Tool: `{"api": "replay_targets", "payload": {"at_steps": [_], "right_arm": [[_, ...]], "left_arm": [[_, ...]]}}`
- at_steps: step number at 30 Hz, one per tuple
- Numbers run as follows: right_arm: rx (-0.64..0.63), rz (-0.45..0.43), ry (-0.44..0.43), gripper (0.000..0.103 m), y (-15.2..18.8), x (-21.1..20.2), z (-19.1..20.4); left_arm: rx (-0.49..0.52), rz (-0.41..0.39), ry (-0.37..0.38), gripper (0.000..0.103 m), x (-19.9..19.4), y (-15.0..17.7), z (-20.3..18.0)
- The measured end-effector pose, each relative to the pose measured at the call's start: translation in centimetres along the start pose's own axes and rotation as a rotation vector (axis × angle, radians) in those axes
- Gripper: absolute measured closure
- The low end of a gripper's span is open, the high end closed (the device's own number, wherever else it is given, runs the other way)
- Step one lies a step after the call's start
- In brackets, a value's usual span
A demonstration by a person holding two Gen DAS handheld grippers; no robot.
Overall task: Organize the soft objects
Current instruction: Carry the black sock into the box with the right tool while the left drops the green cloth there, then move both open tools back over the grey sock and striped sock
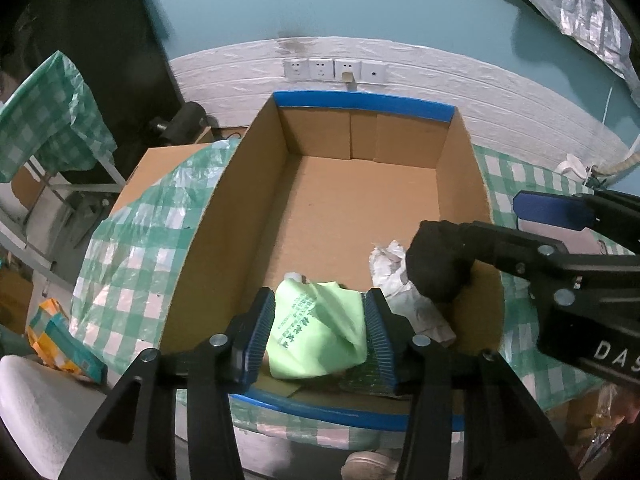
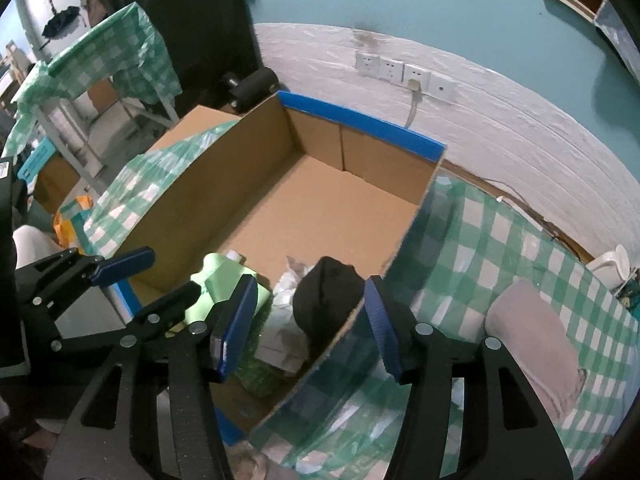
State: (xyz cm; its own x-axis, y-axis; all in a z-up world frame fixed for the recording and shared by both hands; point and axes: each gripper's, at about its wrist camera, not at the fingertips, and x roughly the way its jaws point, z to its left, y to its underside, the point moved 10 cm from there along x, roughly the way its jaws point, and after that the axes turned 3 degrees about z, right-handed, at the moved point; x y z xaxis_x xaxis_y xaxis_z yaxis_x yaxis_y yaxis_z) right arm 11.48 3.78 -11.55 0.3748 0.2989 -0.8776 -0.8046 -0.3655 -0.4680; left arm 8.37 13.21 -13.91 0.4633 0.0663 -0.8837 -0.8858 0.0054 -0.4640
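An open cardboard box (image 1: 224,240) (image 2: 224,184) with blue-taped rims stands on a green checked tablecloth. In its near end lie a light green plastic bag (image 1: 316,332) (image 2: 224,280), crumpled white stuff (image 1: 390,268) (image 2: 284,280) and a black soft cloth (image 1: 436,264) (image 2: 328,300). My left gripper (image 1: 320,320) (image 2: 172,272) hangs over the near wall with its jaws parted around the green bag. My right gripper (image 2: 310,304) (image 1: 472,220) straddles the box's right wall. The black cloth lies between its jaws, leaning toward the right finger (image 2: 380,320), with a gap to the left one.
A folded pinkish cloth (image 2: 532,344) lies on the tablecloth (image 2: 480,248) right of the box. A white cup (image 2: 612,268) stands at the far right. A second cardboard box (image 1: 160,164) is at the left, an orange packet (image 1: 56,336) lower left. The wall with sockets (image 1: 336,70) is close behind.
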Motion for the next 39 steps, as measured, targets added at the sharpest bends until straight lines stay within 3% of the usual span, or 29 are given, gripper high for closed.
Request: {"api": "replay_targets", "payload": {"at_steps": [18,39], "right_arm": [[0.077,-0.023,0.068,0.045,2.1,-2.8,-5.8],[0.159,0.007,0.169,0.045,7.4,-6.2,-14.9]], "left_arm": [[0.079,-0.032,0.053,0.055,-1.5,-0.9,-4.6],[0.172,-0.041,0.097,0.052,-2.7,-1.1,-11.2]]}}
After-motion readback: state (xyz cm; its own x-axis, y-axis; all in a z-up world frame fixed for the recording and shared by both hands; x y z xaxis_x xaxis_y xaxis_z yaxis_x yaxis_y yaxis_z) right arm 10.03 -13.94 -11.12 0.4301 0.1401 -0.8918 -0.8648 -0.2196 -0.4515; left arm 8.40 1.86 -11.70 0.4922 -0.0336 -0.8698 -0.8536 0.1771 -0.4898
